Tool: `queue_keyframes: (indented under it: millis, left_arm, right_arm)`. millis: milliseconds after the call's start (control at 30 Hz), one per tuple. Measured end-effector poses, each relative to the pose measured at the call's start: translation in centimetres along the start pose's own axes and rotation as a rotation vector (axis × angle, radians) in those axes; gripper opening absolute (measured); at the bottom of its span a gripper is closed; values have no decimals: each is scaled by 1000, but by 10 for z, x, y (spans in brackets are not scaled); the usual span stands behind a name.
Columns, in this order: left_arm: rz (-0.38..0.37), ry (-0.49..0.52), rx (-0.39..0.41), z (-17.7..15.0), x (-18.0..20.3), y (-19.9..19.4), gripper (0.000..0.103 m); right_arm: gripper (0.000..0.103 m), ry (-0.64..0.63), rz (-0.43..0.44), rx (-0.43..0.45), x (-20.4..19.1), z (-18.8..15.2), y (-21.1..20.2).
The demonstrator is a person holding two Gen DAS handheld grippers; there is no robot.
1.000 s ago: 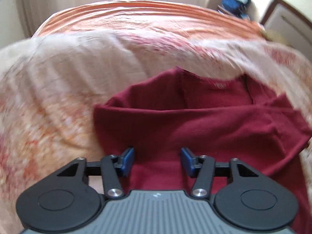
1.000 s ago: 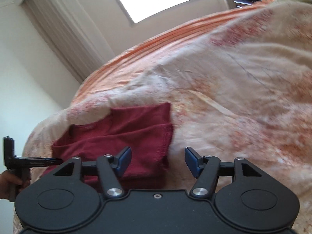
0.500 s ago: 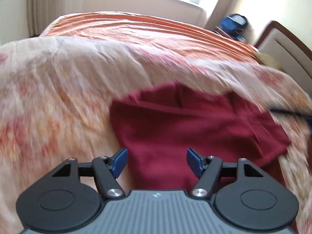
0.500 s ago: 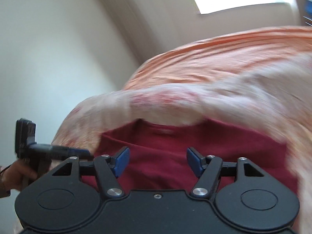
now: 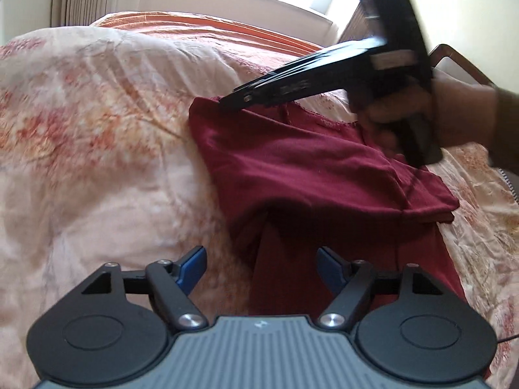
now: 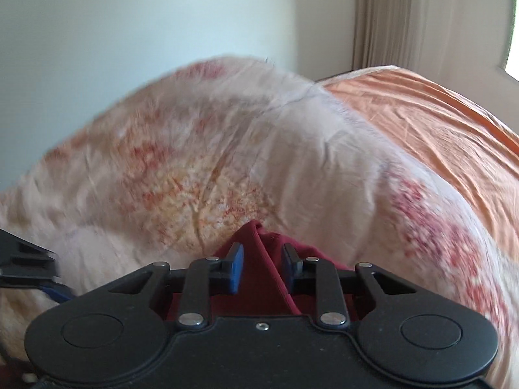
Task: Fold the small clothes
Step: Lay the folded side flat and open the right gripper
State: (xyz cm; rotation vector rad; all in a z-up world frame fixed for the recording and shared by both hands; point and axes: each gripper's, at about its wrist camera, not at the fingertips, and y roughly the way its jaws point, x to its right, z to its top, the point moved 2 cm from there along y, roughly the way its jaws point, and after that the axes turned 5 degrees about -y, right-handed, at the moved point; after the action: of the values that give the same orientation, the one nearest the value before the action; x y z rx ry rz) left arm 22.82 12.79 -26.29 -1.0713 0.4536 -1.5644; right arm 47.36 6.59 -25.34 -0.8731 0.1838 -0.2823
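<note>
A dark red garment [image 5: 308, 175] lies partly folded on the patterned bedspread [image 5: 97, 149]. My left gripper [image 5: 261, 267] is open above its near edge, holding nothing. In the left wrist view my right gripper [image 5: 240, 99] reaches in from the right, its tip at the garment's far corner. In the right wrist view the right gripper [image 6: 261, 259] has its jaws narrowed around a raised fold of the garment [image 6: 256, 278], with a gap still showing between pads and cloth.
An orange sheet [image 6: 438, 136] covers the far part of the bed. A wooden headboard [image 5: 460, 61] stands at the right. Curtains [image 6: 405, 16], a window and pale walls lie beyond the bed.
The right gripper has swung over to the garment's far corner and narrowed its jaws around the cloth. The left gripper has drawn back slightly and stays open.
</note>
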Motion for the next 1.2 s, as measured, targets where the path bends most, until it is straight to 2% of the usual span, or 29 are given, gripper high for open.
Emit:
queue_keyframes:
  millis: [100, 133, 200, 267, 367, 433, 467, 500, 600, 633, 700, 800, 900, 1000, 1067, 1100, 1167, 1200]
  left_arm:
    - [-14, -18, 2, -6, -2, -8, 84]
    - [-18, -27, 4, -7, -3, -11, 84]
    - [-24, -45, 5, -8, -5, -16, 85]
    - [-28, -56, 7, -10, -6, -20, 85]
    - [-32, -75, 4, -16, -9, -24, 85]
    - [-31, -84, -1, -18, -10, -24, 85]
    - [-31, -88, -2, -18, -11, -22, 85]
    - [-31, -91, -1, -18, -12, -23, 85]
    - [-32, -98, 9, -18, -14, -24, 86]
    - [-33, -105, 11, -18, -16, -24, 86]
    - [-29, -120, 9, -18, -19, -23, 86]
    - [-25, -131, 8, -16, -20, -22, 86]
    - [-19, -135, 6, -16, -20, -24, 86]
    - [-2, -133, -1, -16, -19, -25, 86]
    - [2, -131, -5, -17, -17, -28, 87]
    - [3, -127, -5, -17, -16, -29, 88]
    - [5, -119, -7, -19, -14, -30, 88]
    - [7, -119, -9, -20, -14, -30, 88]
  right_arm:
    - [27, -52, 5, -63, -7, 2, 16]
    - [23, -66, 17, -83, -9, 2, 20]
    - [0, -104, 25, -123, -15, 1, 27]
    - [0, -117, 0, -107, -13, 4, 25]
    - [0, -28, -86, -61, 7, 10, 22]
    - [0, -19, -108, -94, 11, 5, 28]
    - [2, -16, -98, -115, 9, 1, 32]
    - [9, 1, -98, -116, 8, 0, 32]
    - [25, 63, -74, -2, 0, 1, 0]
    - [27, 71, -58, 28, -7, -1, -14]
    - [27, 62, -11, 33, -24, -9, -30]
    - [27, 42, -6, -12, -46, -31, -36]
    - [27, 72, -25, -39, -55, -49, -29]
    - [20, 68, -2, -80, -71, -58, -11]
    - [21, 134, 23, -40, -67, -54, -12]
    - [31, 194, 50, -3, -59, -50, -17]
    - [46, 278, 38, 59, -42, -41, -26]
    - [49, 300, 28, 78, -35, -37, -27]
